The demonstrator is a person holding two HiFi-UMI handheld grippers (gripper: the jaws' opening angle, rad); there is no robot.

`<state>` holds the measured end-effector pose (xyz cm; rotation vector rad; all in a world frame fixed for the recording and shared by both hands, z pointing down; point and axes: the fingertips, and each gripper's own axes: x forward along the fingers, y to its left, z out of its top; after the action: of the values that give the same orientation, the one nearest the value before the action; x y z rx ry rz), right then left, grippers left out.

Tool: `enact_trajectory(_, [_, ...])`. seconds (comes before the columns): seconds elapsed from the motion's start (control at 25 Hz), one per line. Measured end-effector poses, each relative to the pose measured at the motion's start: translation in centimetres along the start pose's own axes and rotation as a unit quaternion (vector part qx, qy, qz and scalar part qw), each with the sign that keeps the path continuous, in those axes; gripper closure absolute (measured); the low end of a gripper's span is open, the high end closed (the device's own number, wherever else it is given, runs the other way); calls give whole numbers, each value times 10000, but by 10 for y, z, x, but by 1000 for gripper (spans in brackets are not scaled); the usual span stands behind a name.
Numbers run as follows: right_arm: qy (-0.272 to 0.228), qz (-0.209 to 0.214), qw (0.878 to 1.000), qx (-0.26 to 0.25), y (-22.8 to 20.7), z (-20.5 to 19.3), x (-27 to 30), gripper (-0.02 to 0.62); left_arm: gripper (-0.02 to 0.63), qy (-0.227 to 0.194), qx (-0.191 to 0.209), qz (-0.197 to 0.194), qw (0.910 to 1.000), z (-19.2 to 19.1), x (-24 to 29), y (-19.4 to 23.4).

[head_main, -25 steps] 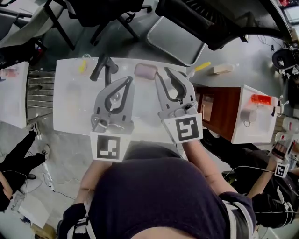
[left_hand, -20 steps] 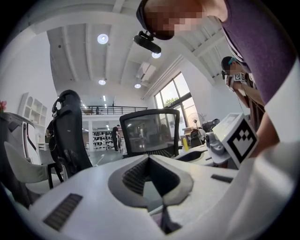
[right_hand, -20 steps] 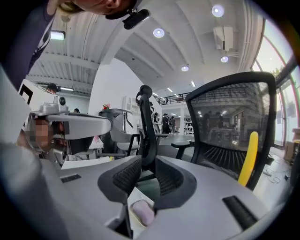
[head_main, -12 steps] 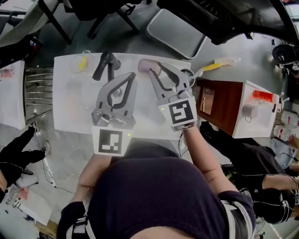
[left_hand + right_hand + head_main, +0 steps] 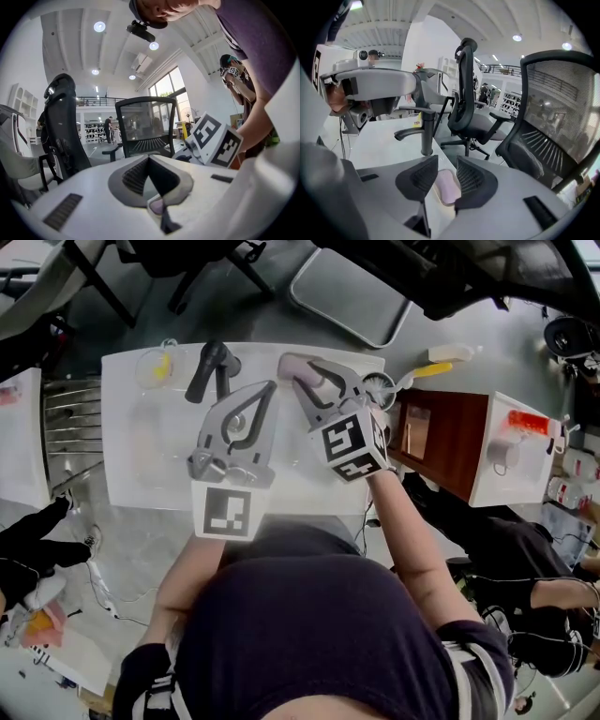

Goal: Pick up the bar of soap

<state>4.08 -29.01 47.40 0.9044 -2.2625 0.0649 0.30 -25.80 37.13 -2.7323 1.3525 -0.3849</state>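
The pink bar of soap (image 5: 289,366) lies in a pale dish at the far edge of the white table (image 5: 141,474), right of a black faucet (image 5: 213,367). My right gripper (image 5: 307,374) reaches over it. In the right gripper view the soap (image 5: 447,186) shows just beyond and between the dark ribbed pads (image 5: 473,180) of that gripper (image 5: 446,162); the jaws are opening and the pads stand clear of it. My left gripper (image 5: 269,386) hovers over the table's middle, tips together, nothing held. Its pads (image 5: 136,176) meet at the tip.
The faucet (image 5: 423,125) stands left of the soap. A clear cup with something yellow (image 5: 157,367) sits at the table's far left. Black office chairs (image 5: 474,112) stand behind the table. A brown cabinet (image 5: 441,448) and a yellow-handled brush (image 5: 427,371) lie to the right.
My right gripper has swung left and forward over the soap dish, and its jaws now straddle the soap. The left gripper has stayed about where it was, still shut.
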Motion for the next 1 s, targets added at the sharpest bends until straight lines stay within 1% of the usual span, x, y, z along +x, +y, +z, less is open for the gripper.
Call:
enact_trajectory(0.2, [511, 178, 9980, -323, 4, -13, 14, 457, 607, 54, -24, -97, 9999, -6, 3, -1])
enact_trajectory(0.4, [948, 398, 9928, -611, 10, -24, 26, 448, 607, 74, -53, -103, 9999, -12, 5, -2])
enact_trajectory(0.52, [1226, 503, 9884, -740, 14, -32, 34, 441, 607, 130, -74, -104, 9998, -16, 4, 0])
enact_trajectory(0.64, [1468, 504, 9833, -946, 15, -40, 41, 436, 607, 166, -83, -101, 9998, -19, 2, 2])
enact_trajectory(1.0, [2012, 663, 9669, -1426, 15, -58, 57, 419, 607, 176, -110, -67, 9998, -24, 1, 4])
